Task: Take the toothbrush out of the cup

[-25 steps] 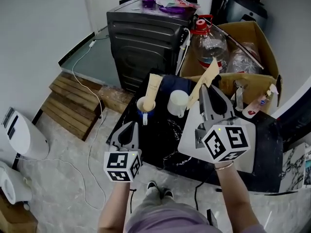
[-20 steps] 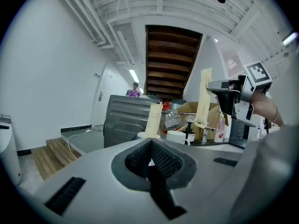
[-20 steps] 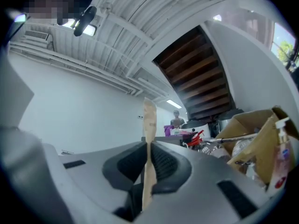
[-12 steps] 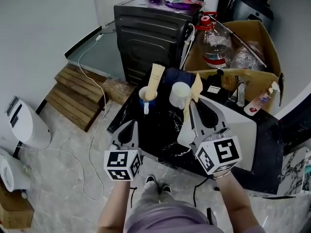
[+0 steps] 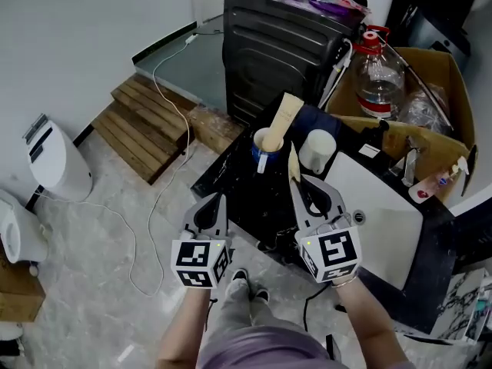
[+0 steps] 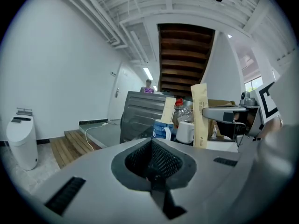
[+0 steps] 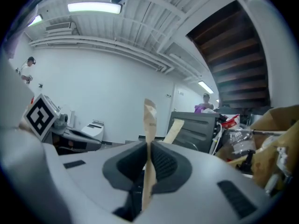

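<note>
A blue cup (image 5: 264,158) stands on the dark countertop (image 5: 246,198) with a beige paper-wrapped toothbrush (image 5: 283,118) leaning out of it; a white cup (image 5: 317,151) stands to its right. My right gripper (image 5: 300,184) is shut on a second beige wrapped toothbrush (image 5: 293,164), held upright in front of the cups and apart from them. In the right gripper view that packet (image 7: 150,120) is pinched between the pads. The left gripper (image 5: 216,204) hangs left of the counter's near edge, jaws together, nothing in them. From the left gripper view, the blue cup (image 6: 162,129) and the held packet (image 6: 199,115) lie ahead.
A black appliance (image 5: 284,37) stands behind the counter, with a water bottle (image 5: 375,68) and a cardboard box (image 5: 430,91) to its right. A white basin (image 5: 377,206) fills the counter's right part. Wooden steps (image 5: 146,129) and a white cable (image 5: 154,206) lie on the floor at left.
The right gripper has come down and nearer to me with the wrapped toothbrush still in it. The left gripper has shifted a little lower. The head view has swung left.
</note>
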Demonstrator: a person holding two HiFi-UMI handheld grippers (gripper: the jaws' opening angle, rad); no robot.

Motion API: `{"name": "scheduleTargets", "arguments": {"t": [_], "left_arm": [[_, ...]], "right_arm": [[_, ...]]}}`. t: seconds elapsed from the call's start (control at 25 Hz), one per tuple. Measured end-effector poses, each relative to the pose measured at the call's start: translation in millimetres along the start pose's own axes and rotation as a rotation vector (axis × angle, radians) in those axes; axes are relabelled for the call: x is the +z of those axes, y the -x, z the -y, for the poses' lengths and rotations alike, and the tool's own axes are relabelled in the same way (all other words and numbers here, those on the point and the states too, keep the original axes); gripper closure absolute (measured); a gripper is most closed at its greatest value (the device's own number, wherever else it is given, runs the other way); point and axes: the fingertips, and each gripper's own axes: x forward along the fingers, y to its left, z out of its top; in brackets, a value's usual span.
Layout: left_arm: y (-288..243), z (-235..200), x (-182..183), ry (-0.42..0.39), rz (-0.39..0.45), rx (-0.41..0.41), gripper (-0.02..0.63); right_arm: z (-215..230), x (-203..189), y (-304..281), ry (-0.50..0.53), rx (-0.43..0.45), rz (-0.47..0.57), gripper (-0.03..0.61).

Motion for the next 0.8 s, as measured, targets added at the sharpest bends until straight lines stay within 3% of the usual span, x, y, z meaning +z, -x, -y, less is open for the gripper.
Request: {"name": "scheduleTargets", "arguments": {"t": [0.44,0.8], "left_arm": [[10.8,-29.5,-7.7,0.034,0.003,0.096,0.614],[13.3,-47.3,-21.6,0.070,-0.007,0.154,0.614]], "right_arm": [[-60.0,-19.3,-25.6,0.211,0.157,-0.054,0.546],[-90.8,-49.8,-52.4,0.322,0.222,-0.148,0.543]]}}
